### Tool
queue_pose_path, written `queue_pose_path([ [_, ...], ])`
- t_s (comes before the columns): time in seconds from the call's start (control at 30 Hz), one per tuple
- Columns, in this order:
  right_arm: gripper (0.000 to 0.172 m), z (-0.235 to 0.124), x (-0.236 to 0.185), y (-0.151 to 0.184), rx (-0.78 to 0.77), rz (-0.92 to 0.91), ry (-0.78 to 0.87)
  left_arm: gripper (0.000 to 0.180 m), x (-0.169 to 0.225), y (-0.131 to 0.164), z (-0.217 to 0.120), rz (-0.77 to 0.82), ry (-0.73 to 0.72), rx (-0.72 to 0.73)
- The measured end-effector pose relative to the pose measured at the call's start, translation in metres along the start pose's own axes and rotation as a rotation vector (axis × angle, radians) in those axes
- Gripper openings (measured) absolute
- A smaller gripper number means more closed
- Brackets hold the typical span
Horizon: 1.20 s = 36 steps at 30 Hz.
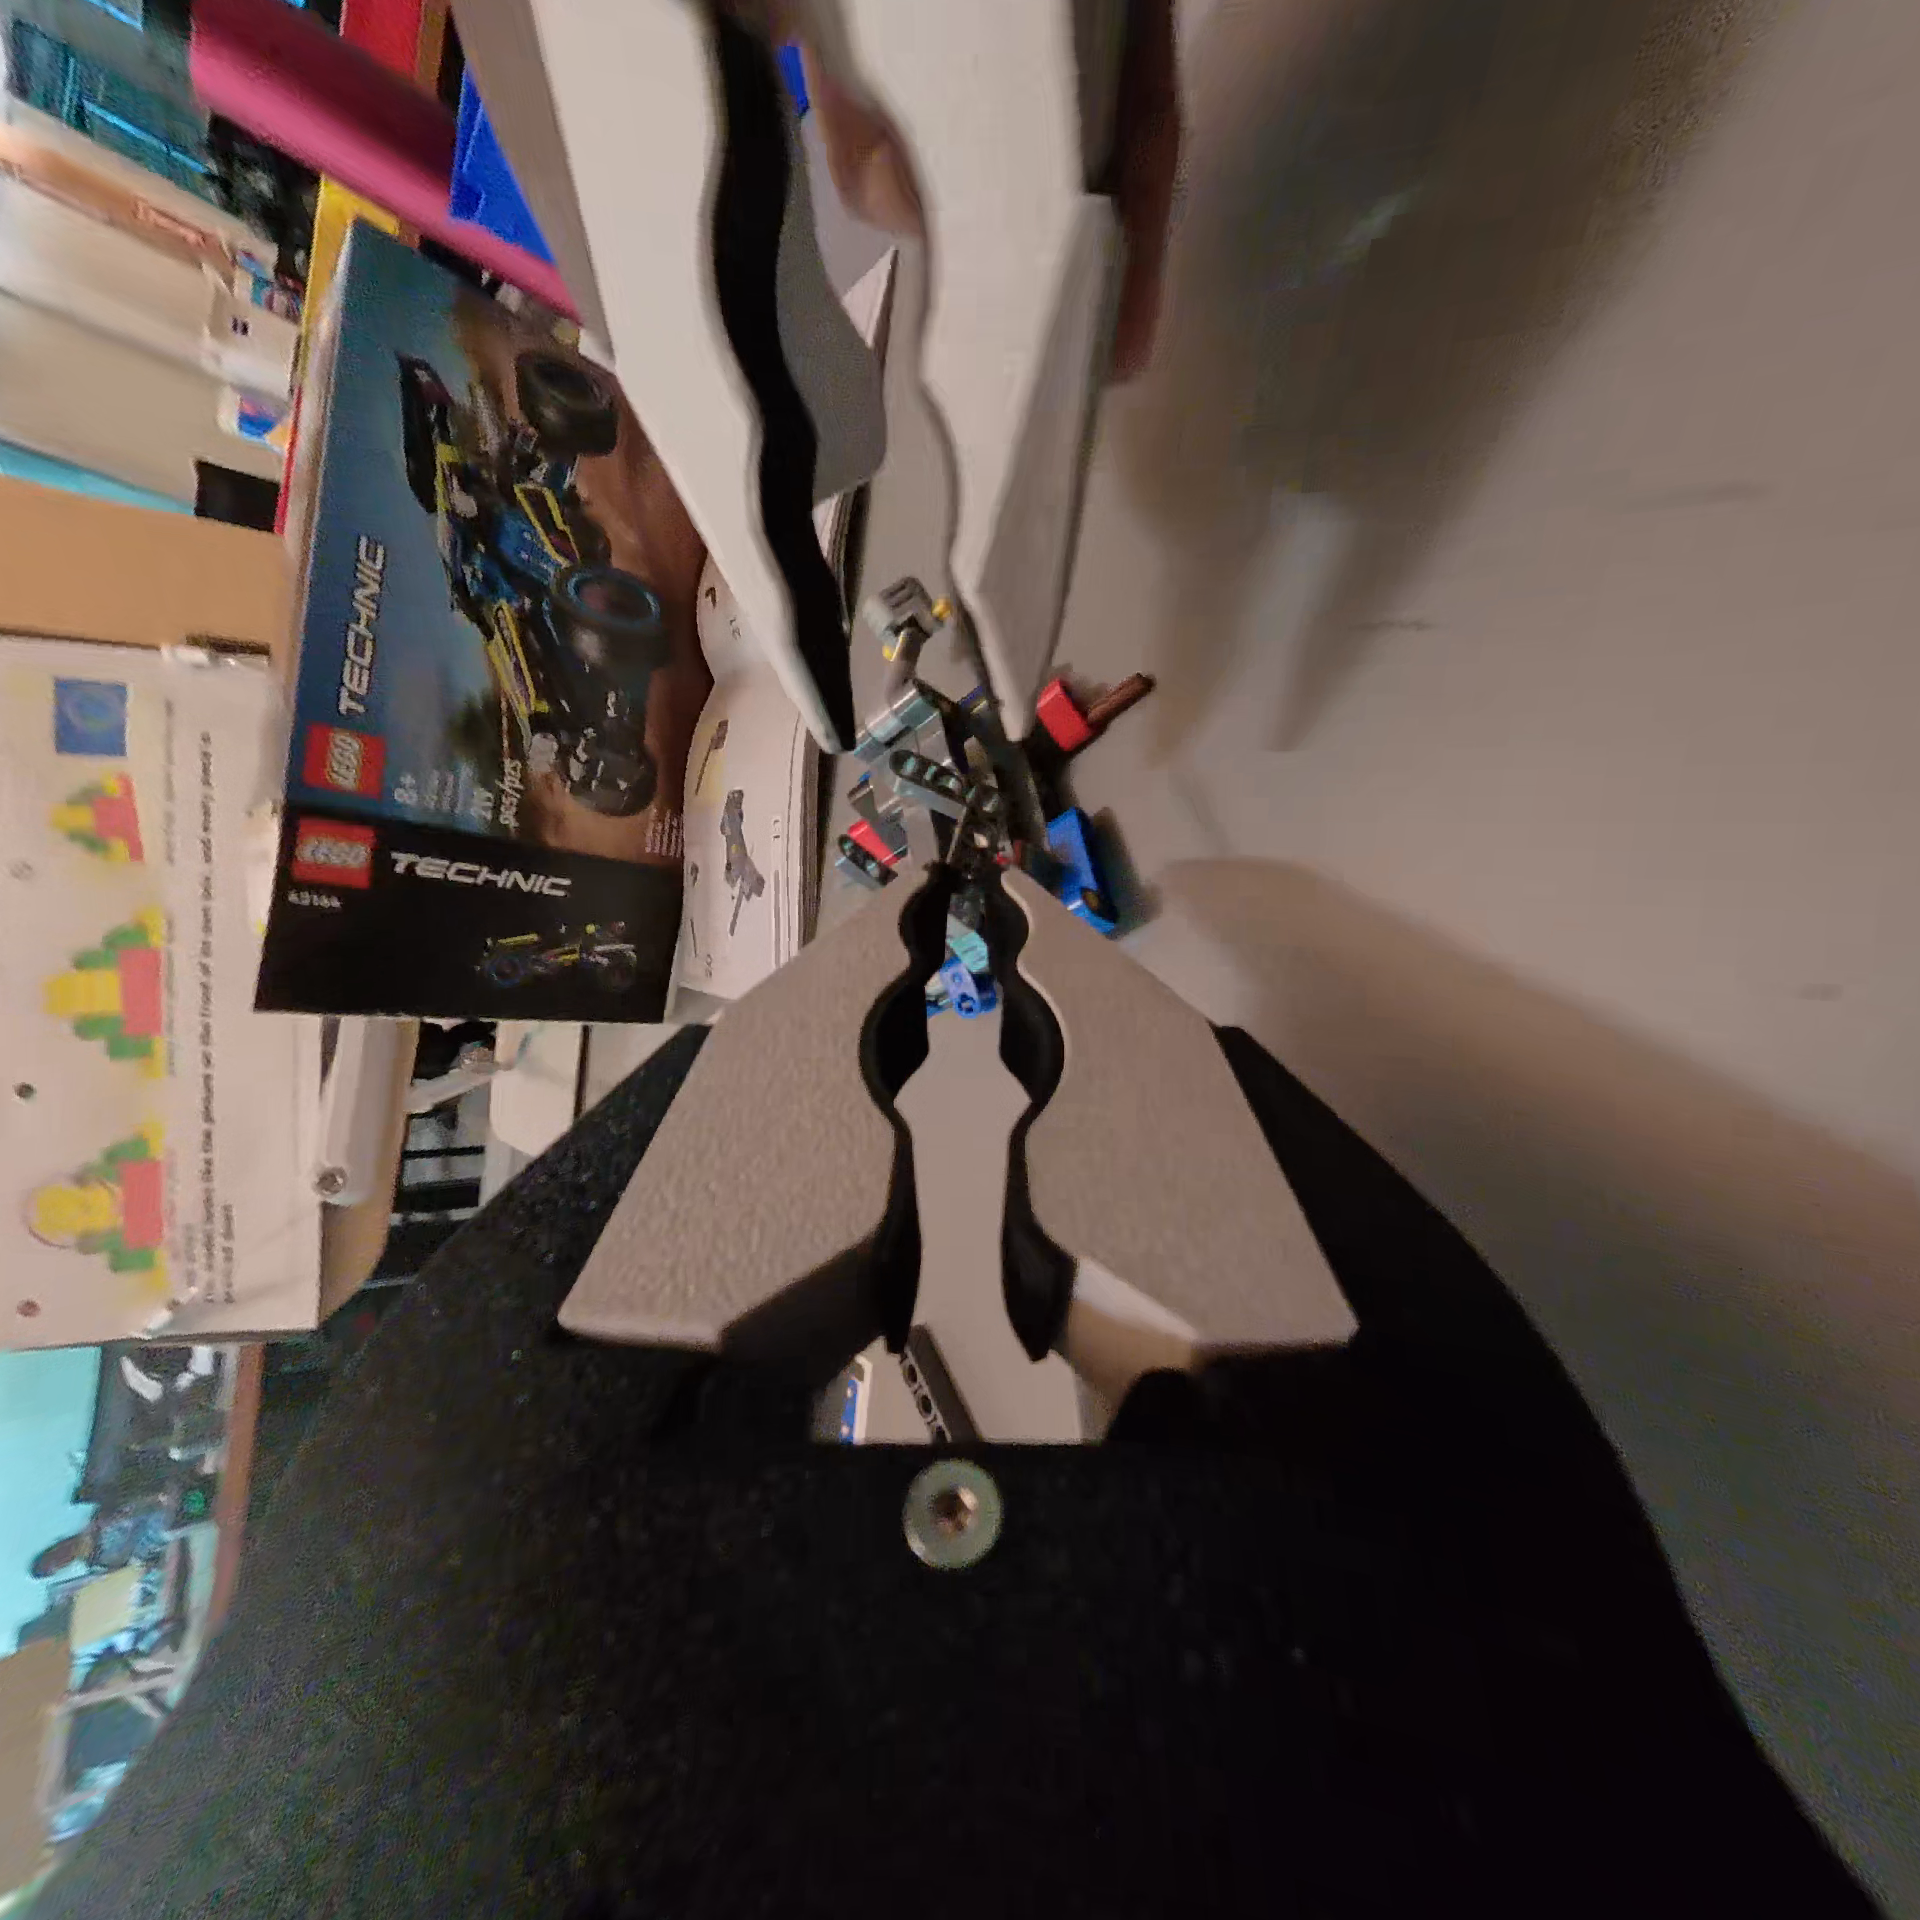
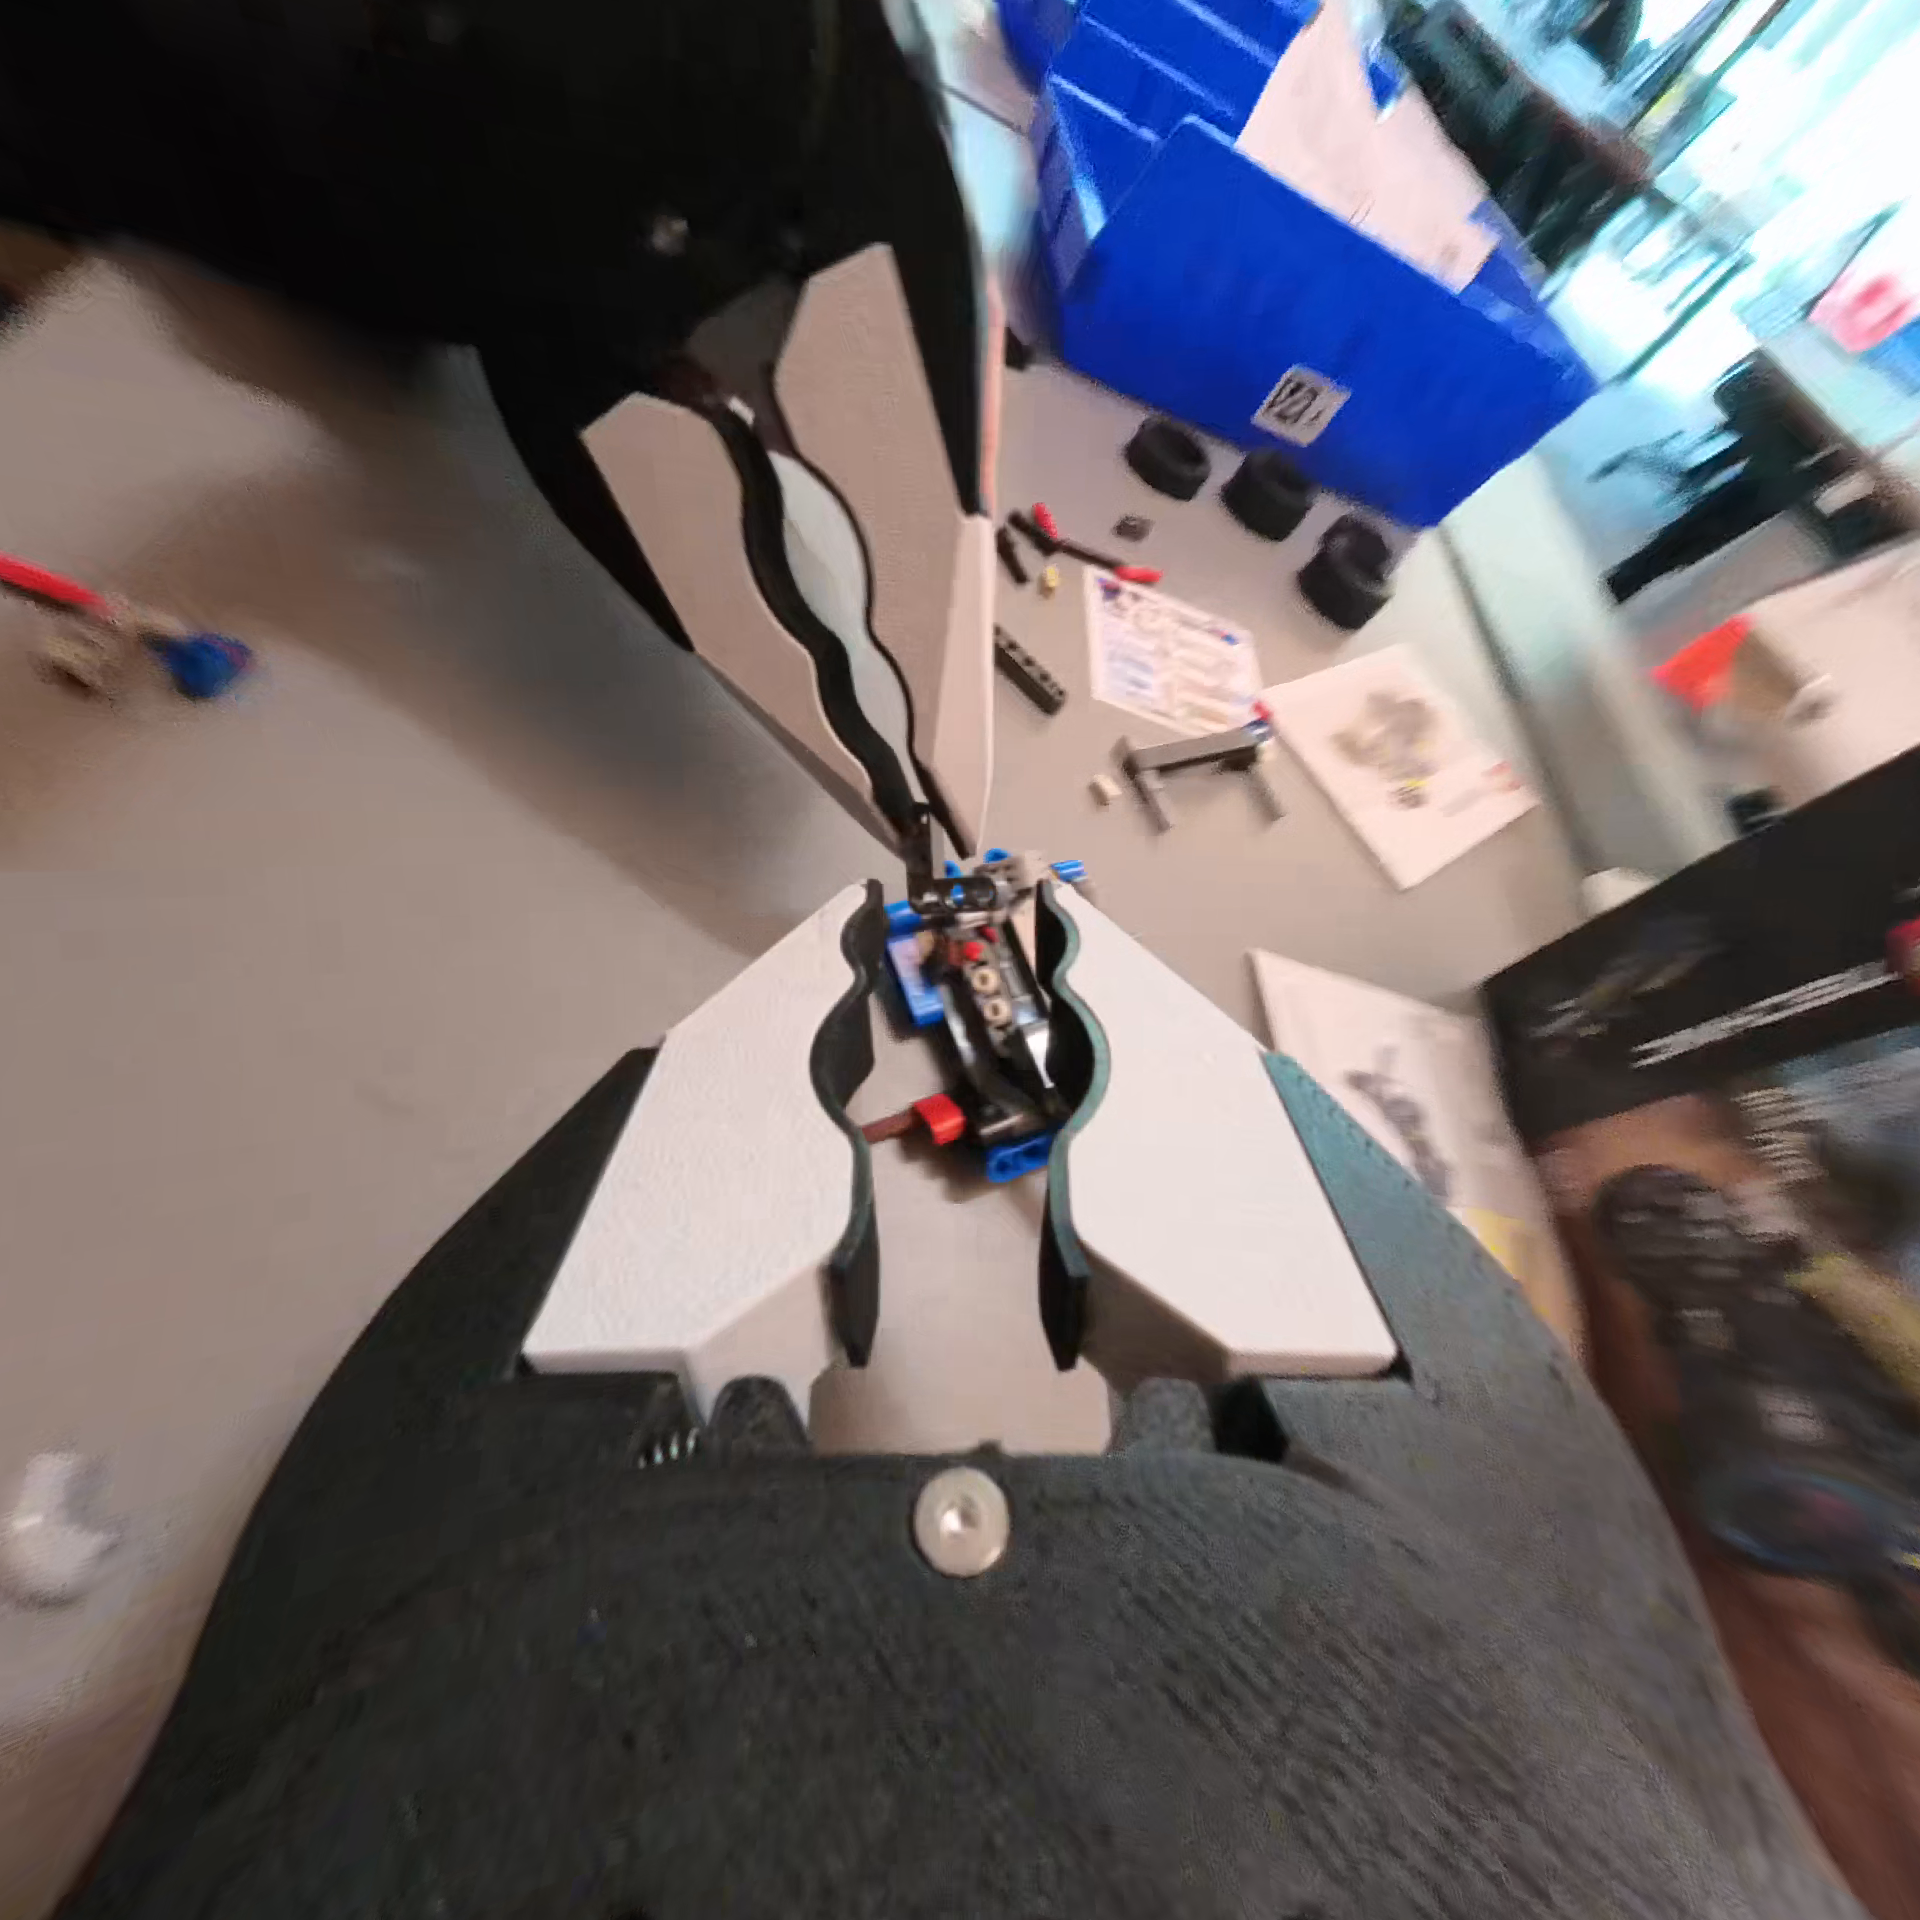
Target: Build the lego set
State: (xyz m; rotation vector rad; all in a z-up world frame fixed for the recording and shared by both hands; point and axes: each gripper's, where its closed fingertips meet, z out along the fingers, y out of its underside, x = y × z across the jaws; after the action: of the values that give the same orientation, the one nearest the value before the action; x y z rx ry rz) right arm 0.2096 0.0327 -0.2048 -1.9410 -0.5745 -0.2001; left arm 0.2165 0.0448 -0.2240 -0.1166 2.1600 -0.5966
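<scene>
A small brick assembly point(image 1: 935, 790) of black, blue, grey and red parts lies on the grey table point(image 1: 1455, 727). My left gripper point(image 1: 961, 883) is shut, its tips pinching a thin black beam point(image 1: 971, 831) that sticks out of the assembly. The right wrist view shows the same pinch, with the left gripper point(image 2: 920, 821) coming in from above onto the beam point(image 2: 920, 857). My right gripper point(image 2: 958, 899) is open, and the assembly point(image 2: 977, 997) sits between its fingers. In the left wrist view the right gripper point(image 1: 928, 732) reaches in from the top and straddles the assembly's far end.
A toy set box point(image 1: 468, 675) and an open instruction booklet point(image 1: 748, 831) stand left of the assembly. A red block point(image 1: 1065, 712) lies beside it. Blue bins point(image 2: 1299, 281), black tyres point(image 2: 1262, 488), a grey frame part point(image 2: 1195, 764), a sticker sheet point(image 2: 1174, 655) and a booklet point(image 2: 1392, 758) lie beyond. Less than 4 cm separates the two grippers' tips.
</scene>
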Motion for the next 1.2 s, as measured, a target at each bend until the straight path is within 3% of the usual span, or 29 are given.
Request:
queue_pose_path([
  [0.17, 0.026, 0.011, -0.001, 0.008, -0.120, -0.313, 0.177, 0.003, -0.002, 0.004, 0.006, -0.013, -0.006, -0.016],
  [0.4, 0.017, 0.019, 0.003, 0.018, -0.219, -0.508, 0.290, 0.003, 0.002, 0.002, 0.012, 0.033, -0.019, -0.053],
  [0.57, 0.007, 0.019, 0.003, 0.018, -0.232, -0.540, 0.329, 0.003, -0.002, 0.001, 0.013, -0.051, -0.011, -0.070],
  [0.83, 0.006, 0.020, -0.002, 0.020, -0.229, -0.483, 0.328, 0.007, 0.004, 0.000, 0.011, -0.027, 0.009, -0.057],
  [1.0, 0.005, 0.018, -0.002, 0.026, -0.283, -0.586, 0.369, 0.020, -0.003, 0.010, 0.004, -0.244, 0.033, -0.032],
  [1.07, 0.005, 0.019, 0.000, 0.028, -0.291, -0.588, 0.376, 0.028, 0.001, 0.016, 0.007, -0.362, 0.111, -0.035],
  [1.2, 0.005, 0.020, 0.002, 0.030, -0.295, -0.597, 0.387, 0.026, 0.002, 0.022, 0.010, -0.534, 0.235, -0.024],
])
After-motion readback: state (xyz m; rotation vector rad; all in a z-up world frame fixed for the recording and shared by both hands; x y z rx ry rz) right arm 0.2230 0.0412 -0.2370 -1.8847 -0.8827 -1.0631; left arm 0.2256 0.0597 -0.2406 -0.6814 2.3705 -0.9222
